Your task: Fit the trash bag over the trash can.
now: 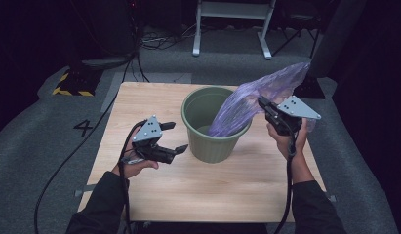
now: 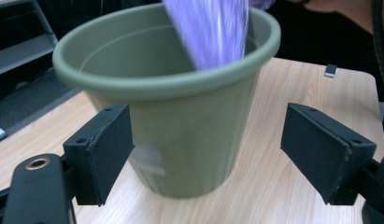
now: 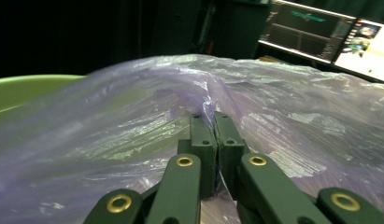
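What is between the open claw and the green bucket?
Nothing. In the high view, only bare wooden table lies between the left gripper and the green bucket; the left gripper view shows the same gap.

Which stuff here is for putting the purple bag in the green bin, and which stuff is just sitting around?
For the job: purple bag, green bin, right gripper pinching the bag, left gripper open beside the bin.

Just sitting around: white stand, yellow-and-black striped base, both on the floor behind the table.
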Motion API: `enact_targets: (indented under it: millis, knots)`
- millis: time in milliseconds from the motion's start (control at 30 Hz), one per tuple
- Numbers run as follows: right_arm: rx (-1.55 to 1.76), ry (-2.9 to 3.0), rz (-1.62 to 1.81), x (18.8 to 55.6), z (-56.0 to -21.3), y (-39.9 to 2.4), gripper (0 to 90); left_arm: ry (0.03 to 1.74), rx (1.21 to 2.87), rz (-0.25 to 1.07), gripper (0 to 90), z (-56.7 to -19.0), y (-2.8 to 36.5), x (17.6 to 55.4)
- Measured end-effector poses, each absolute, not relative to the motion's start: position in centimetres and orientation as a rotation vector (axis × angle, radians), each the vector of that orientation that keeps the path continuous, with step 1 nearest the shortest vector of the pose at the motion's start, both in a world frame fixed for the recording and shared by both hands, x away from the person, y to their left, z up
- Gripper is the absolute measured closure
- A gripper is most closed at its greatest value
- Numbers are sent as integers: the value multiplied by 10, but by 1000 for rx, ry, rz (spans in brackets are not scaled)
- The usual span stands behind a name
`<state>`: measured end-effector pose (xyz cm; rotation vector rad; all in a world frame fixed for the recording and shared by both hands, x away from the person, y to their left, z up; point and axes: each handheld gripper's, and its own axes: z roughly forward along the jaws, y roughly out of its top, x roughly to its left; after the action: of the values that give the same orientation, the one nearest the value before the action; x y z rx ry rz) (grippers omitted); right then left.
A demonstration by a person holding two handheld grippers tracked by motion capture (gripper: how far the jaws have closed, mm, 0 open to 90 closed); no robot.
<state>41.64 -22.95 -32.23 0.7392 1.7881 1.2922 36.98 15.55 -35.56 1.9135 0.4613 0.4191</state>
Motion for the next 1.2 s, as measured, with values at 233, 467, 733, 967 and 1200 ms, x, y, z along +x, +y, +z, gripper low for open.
enact_targets:
  millis: [233,467,733,967,1200]
  knots:
    - [674,1839,1287,409,-326,-219,891,440,1931,476,164,-332,134,379]
    - [571,1901,1273,399,-329,-203,890,425,1932,468,164,-314,114,389]
    - [434,1947,1234,384,-330,-179,890,376,1978,470,170,-305,84,391]
    - [340,1970,1216,373,-330,-167,888,378,1966,458,297,-305,75,400]
    - [313,1977,1218,368,-333,-166,882,339,1989,456,603,-309,76,406]
